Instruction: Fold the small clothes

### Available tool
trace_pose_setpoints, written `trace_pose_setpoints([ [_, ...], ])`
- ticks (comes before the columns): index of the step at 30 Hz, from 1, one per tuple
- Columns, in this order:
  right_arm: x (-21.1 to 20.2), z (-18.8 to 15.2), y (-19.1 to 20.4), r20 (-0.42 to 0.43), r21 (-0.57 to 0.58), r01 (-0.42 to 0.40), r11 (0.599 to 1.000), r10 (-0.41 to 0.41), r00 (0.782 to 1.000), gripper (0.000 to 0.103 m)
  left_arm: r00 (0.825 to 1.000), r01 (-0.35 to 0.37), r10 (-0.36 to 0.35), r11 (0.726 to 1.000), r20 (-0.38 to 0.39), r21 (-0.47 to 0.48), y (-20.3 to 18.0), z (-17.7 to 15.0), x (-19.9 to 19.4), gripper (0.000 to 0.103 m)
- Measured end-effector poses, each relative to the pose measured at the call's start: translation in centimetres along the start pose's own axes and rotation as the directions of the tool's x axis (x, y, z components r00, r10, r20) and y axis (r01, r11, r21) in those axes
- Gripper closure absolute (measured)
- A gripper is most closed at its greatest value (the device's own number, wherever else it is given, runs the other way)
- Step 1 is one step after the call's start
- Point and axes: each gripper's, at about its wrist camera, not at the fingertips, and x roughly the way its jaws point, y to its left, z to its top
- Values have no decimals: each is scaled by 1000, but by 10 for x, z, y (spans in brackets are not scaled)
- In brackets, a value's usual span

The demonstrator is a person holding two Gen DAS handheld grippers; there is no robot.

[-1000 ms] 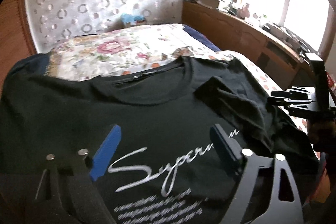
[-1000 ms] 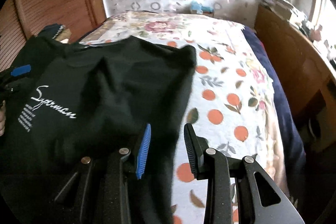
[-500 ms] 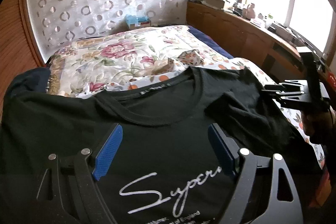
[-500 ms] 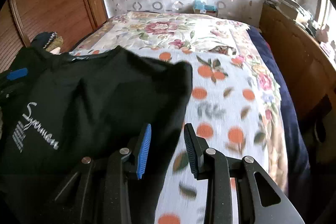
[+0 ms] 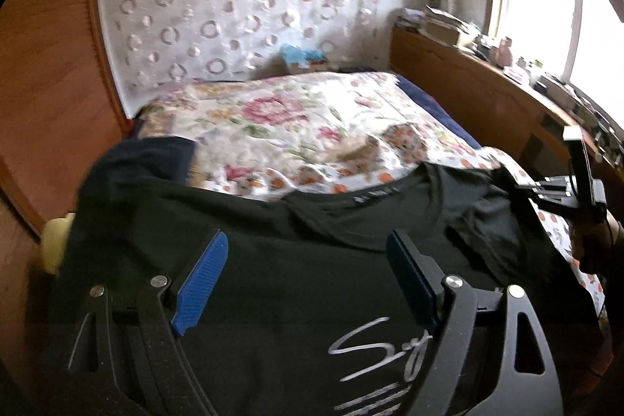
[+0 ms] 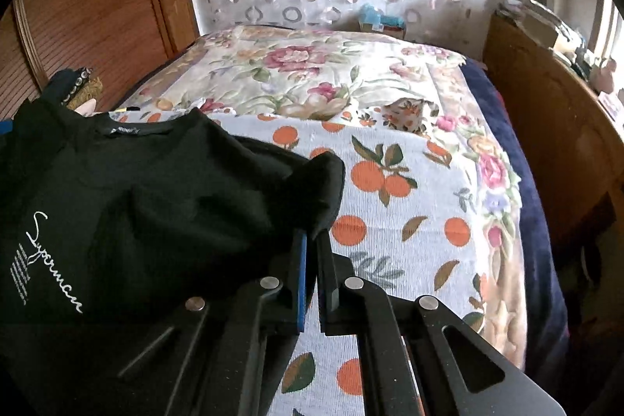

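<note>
My right gripper (image 6: 312, 248) has its fingers clenched on the tee's (image 6: 156, 205) sleeve hem; the black cloth bunches up just ahead of the blue pad (image 6: 301, 283) & the fold peaks above the tips. From the left cam I see that same gripper (image 5: 522, 188) at the far right edge, w/ a hand (image 5: 592, 240) behind it, tips at the tee's (image 5: 312, 279) shoulder area.

My left gripper (image 5: 308, 275) is released: fingers spread wide, blue pads (image 5: 201, 283) well apart, hovering over the tee's chest w/ nothing between them. Can't tell if the tips touch the cloth.

The tee lies front-up on the bed (image 6: 390, 143), collar toward the headboard end, white script print (image 6: 54, 260) on the chest. Right sleeve is folded in over the body. The tee covers the near part of the bed, on an orange-print sheet (image 6: 409, 221); floral quilt (image 5: 292, 115) beyond it.

Further out: circle-patterned curtain (image 5: 234, 6) behind the bed, a blue box (image 6: 380, 18) at its foot, wood wall (image 6: 97, 6) on the left, a wood ledge (image 5: 468, 77) w/ clutter under the window (image 5: 546, 6) on the right.
</note>
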Motion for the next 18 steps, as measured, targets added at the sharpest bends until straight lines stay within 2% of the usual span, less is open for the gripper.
trace_pose_setpoints([
  [5,2,0,-2,0,27,-5,1000,5,1000,99,996,-89,89,996,19,-21,43,1,-18,20],
  [6,3,0,-2,3,31,-11,999,11,1000,99,995,-97,98,995,17,-28,49,1,-19,22],
  [8,2,0,-3,10,21,-13,1000,13,1000,98,994,-113,114,992,2,-59,70,0,-20,34],
  [10,2,-1,-1,17,13,-13,1000,12,1000,97,992,-129,128,988,-10,-83,83,-2,-20,40],
  [18,2,-2,-4,18,15,-17,1000,16,1000,96,989,-140,130,980,-76,-139,113,-5,4,42],
])
